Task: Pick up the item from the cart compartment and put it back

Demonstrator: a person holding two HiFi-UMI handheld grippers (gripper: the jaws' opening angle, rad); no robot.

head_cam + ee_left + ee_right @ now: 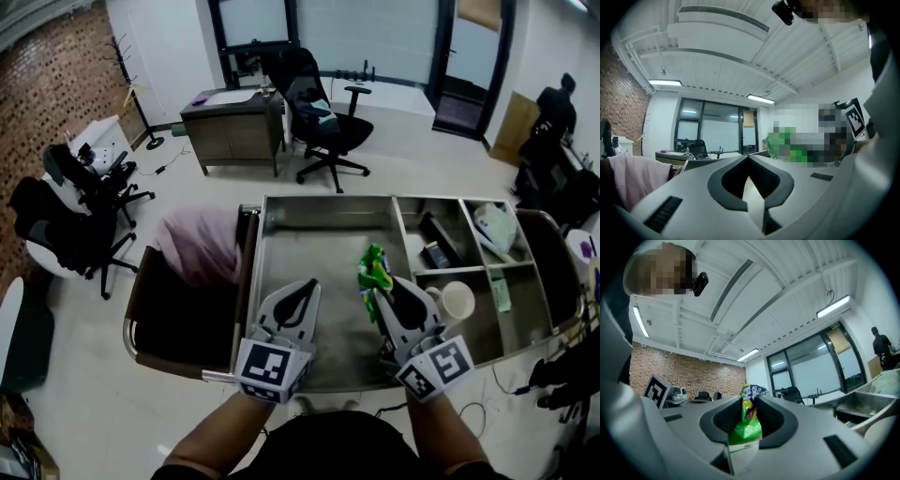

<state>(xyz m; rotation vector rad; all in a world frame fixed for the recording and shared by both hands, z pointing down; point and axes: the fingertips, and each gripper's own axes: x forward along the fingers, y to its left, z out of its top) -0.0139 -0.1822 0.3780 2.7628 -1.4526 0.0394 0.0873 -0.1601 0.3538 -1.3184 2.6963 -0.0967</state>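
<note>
Right hand-held gripper (380, 296) pinched a green snack packet (374, 269) above the large compartment of the steel cart (323, 202) | left hand-held gripper (301, 292) hovered just beside it, jaws together, empty

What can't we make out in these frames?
- Green packet print: too small in head view, creased between jaws in right gripper view.
- Packet in left gripper view: under mosaic patches.
- Dark items, back compartment of the cart: too small, head view.
- Things past its right end: cut off by head view's edge.
</note>
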